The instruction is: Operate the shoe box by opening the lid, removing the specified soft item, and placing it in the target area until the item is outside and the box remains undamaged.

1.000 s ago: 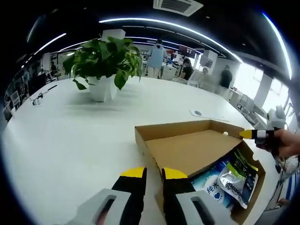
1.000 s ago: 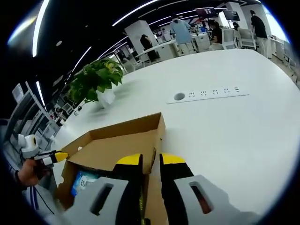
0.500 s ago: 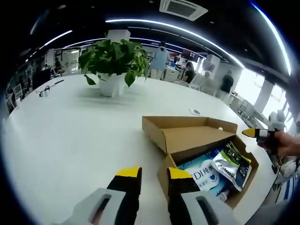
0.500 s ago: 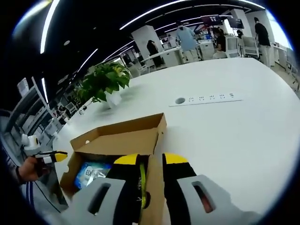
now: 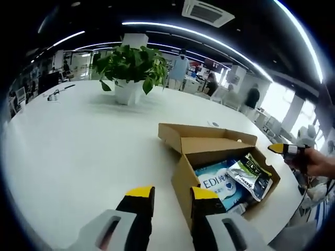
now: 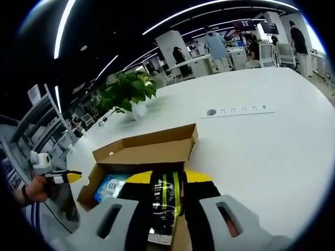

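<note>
A brown cardboard shoe box [image 5: 180, 183] stands open on the white table, its lid [image 5: 209, 140] folded back. Inside lie a blue pack marked EDI [image 5: 217, 183] and a silver, black and green pouch [image 5: 251, 175] at the right end. My left gripper [image 5: 172, 194] hovers at the box's near corner, jaws a little apart, holding nothing. My right gripper [image 6: 168, 177] is over the box [image 6: 89, 191]; the pouch [image 6: 166, 201] shows in the gap between its slightly parted jaws, and whether it touches them I cannot tell. Each gripper also appears in the other's view: right [image 5: 280, 149], left [image 6: 65, 178].
A potted plant [image 5: 131, 65] stands far back on the table, also in the right gripper view [image 6: 128, 94]. A socket strip [image 6: 241, 110] is set into the tabletop behind the box. People and desks are in the background. The table edge runs near the box's right end.
The lid went from lying low over the box to folded back, uncovering the contents. Both pairs of jaws have spread slightly. The pouch now fills the gap between the right jaws.
</note>
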A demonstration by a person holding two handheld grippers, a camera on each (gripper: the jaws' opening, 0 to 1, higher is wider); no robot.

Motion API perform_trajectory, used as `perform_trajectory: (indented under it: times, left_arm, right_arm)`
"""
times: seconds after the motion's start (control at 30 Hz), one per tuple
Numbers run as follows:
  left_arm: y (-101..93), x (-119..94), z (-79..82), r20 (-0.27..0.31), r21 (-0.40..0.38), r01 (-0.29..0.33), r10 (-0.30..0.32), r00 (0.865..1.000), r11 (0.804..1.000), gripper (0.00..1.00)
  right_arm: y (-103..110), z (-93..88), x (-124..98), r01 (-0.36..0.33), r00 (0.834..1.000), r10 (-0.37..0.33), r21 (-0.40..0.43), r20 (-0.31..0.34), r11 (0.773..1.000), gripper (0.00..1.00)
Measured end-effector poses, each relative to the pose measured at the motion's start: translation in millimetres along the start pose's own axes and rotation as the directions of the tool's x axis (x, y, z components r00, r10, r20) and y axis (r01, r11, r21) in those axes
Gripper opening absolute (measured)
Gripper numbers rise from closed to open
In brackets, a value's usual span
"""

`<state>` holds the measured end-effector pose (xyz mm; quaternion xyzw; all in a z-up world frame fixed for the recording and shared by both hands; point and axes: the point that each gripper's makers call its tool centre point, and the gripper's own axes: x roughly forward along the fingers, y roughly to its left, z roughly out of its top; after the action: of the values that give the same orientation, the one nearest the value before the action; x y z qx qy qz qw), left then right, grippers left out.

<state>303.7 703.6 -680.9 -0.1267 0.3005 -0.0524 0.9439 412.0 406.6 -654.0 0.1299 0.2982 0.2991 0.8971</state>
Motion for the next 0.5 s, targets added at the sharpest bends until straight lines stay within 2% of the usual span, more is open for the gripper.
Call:
perform_trajectory:
  times: [0.17, 0.37, 0.5]
  left_arm:
    - [-7.3, -7.8, -1.6, 0.016, -0.015, 0.018, -0.018, 1.0, 1.0, 0.27]
    - [-20.4, -16.7, 3.4, 0.053, 0.004, 0.056, -0.056, 0.997, 0.998, 0.29]
    - [-30.9, -17.4, -1.3, 0.052, 0.016, 0.081, -0.082, 0.995, 0.997, 0.3]
  right_arm:
    - [15.1, -3.4, -2.7, -0.033, 0.999, 0.033, -0.017, 0.012, 0.999, 0.22]
    - [25.8, -13.4, -4.6, -0.058, 0.998, 0.057, -0.04, -0.007, 0.998, 0.23]
    - [30.2, -22.6, -3.3, -0.071, 0.997, 0.07, -0.044, -0.024, 0.997, 0.22]
